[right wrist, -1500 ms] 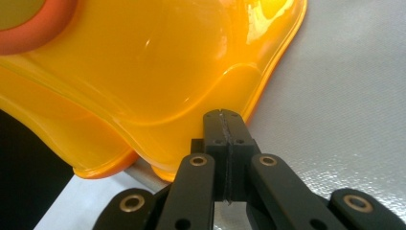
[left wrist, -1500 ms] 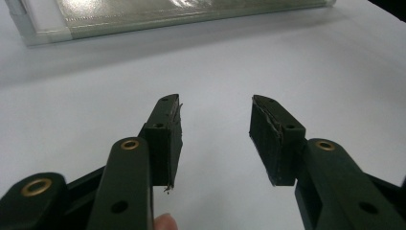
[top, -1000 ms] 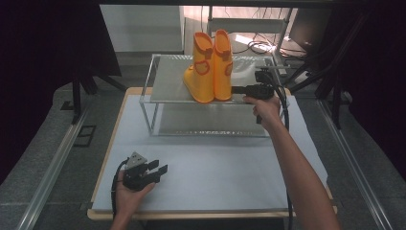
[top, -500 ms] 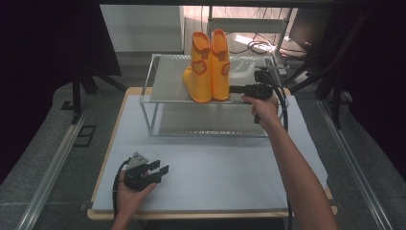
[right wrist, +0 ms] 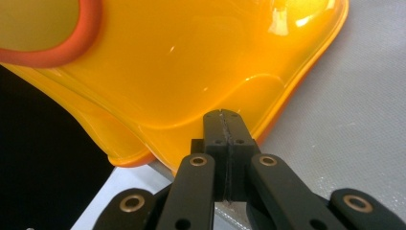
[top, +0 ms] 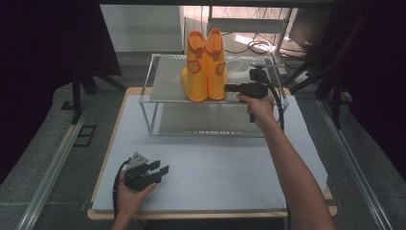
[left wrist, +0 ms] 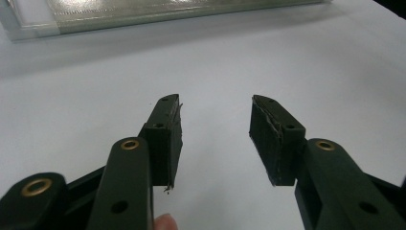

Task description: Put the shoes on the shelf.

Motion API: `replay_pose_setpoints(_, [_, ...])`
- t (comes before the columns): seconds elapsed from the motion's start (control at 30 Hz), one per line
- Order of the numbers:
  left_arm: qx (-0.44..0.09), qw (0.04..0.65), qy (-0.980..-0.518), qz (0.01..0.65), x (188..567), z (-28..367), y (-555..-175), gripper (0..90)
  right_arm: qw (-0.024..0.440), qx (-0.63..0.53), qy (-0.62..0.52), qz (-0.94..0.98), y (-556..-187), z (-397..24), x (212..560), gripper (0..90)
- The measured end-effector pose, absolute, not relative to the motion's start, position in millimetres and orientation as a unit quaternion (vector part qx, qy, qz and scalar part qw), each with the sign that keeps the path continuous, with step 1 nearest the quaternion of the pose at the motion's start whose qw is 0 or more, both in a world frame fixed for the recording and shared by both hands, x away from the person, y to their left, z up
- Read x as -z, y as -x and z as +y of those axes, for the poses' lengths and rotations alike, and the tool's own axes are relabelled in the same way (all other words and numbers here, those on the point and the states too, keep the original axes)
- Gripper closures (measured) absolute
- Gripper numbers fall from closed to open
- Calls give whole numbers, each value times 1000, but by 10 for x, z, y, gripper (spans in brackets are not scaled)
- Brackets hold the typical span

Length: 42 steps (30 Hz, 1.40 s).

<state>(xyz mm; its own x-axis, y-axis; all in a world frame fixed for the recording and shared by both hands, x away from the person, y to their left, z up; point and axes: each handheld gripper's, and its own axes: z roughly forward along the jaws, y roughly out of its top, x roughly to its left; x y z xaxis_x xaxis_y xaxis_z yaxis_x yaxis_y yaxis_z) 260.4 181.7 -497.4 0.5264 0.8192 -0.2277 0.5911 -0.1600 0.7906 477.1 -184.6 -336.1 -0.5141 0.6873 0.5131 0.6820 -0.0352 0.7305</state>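
Observation:
Two yellow rubber boots with orange trim stand side by side on top of a metal rack [top: 165, 86]: the left boot [top: 195, 72] and the right boot [top: 216, 67]. My right gripper [top: 227, 87] reaches in level from the right, shut with nothing between its jaws. In the right gripper view its closed tips [right wrist: 224, 114] press against the glossy lower side of a boot [right wrist: 191, 62]. My left gripper [top: 160, 168] rests low on the white mat [top: 230, 163] near the front left. It is open and holds nothing [left wrist: 215, 120].
The rack has thin corner posts and a lower level, and stands at the back of the mat. Its front edge [left wrist: 143, 14] lies ahead of the left gripper. Cables and dark stands crowd the area behind the table. Dark curtains flank both sides.
The right gripper has moved a little to the left along the rack top, and the boots have slid slightly left with it. The left hand has stayed put.

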Motion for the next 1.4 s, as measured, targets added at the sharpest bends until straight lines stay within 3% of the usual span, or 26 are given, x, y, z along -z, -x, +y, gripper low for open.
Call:
replay_pose_setpoints(0.3, [-126,446,-752,469,4982,1810,-2606,543,4,-529,-491,692,-4778,-1831,3339,900])
replay_pose_setpoints(0.7, [-128,449,-748,471,4969,1838,-2596,544,55,-452,-504,734,-4762,-1817,3446,900])
replay_pose_setpoints(1.13, [-129,449,-749,470,4964,1847,-2595,543,21,-474,-501,723,-4764,-1655,3498,900])
replay_pose_setpoints(1.4, [-131,451,-747,471,4953,1866,-2580,543,32,-502,-486,715,-4595,-1918,3459,900])
